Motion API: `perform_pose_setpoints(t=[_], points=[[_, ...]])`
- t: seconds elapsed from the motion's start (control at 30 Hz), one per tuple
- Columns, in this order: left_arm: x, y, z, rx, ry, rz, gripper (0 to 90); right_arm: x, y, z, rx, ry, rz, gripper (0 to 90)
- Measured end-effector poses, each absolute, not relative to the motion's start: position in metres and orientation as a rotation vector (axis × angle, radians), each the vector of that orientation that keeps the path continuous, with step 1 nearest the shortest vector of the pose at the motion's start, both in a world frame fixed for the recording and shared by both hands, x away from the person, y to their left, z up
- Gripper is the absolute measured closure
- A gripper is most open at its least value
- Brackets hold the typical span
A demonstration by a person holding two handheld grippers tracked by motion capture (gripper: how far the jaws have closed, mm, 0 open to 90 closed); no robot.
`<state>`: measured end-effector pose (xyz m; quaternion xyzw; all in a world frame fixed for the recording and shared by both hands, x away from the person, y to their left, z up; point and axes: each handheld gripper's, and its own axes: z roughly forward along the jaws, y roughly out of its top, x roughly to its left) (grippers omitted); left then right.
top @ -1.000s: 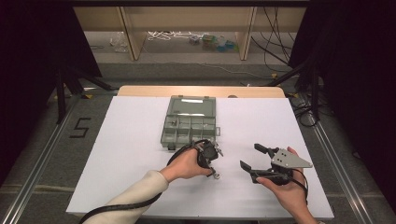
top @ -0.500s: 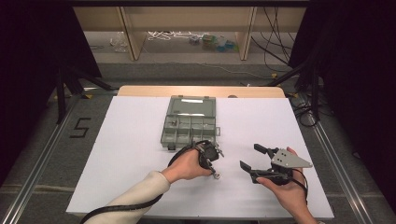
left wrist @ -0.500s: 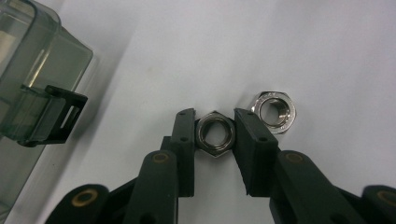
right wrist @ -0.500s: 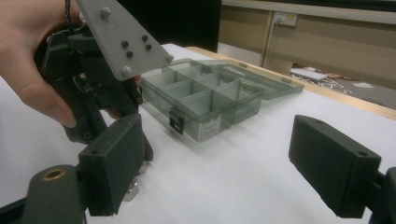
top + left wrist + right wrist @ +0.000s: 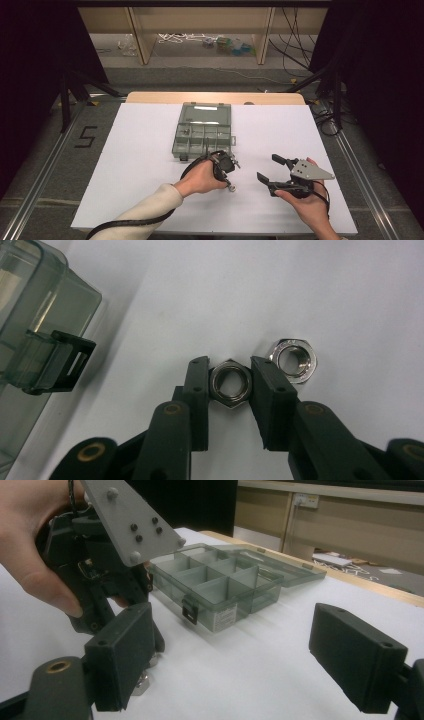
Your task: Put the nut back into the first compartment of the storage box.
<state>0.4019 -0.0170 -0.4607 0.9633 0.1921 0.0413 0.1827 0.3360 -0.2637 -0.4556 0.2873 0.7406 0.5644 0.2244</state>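
Note:
My left gripper [image 5: 229, 375] points down at the white table, and its jaws have just been closing. Between its pads sits a steel hex nut [image 5: 229, 385], pressed on both sides and lying flat on the table. A second hex nut [image 5: 294, 360] lies loose just to its right. In the high view the left gripper [image 5: 229, 180] is in front of the open box. My right gripper [image 5: 268, 167] is held to its right, open and empty, above the table. The right gripper [image 5: 235, 650] faces the left gripper's body [image 5: 100, 580].
A clear grey compartment box [image 5: 202, 135] stands open at the table's middle, lid [image 5: 205, 112] laid back. Its corner and black latch [image 5: 65, 360] are close on the left of my left jaws. White tabletop [image 5: 140, 165] lies to either side.

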Motion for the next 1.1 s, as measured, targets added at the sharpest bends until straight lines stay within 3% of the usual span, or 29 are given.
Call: perform_pose_setpoints(t=[1.1], points=[[0.399, 0.012, -0.427, 2.573, 0.627, 0.207, 70.4, 0.336, -0.263, -0.454, 0.742, 2.005, 1.575, 15.9]])
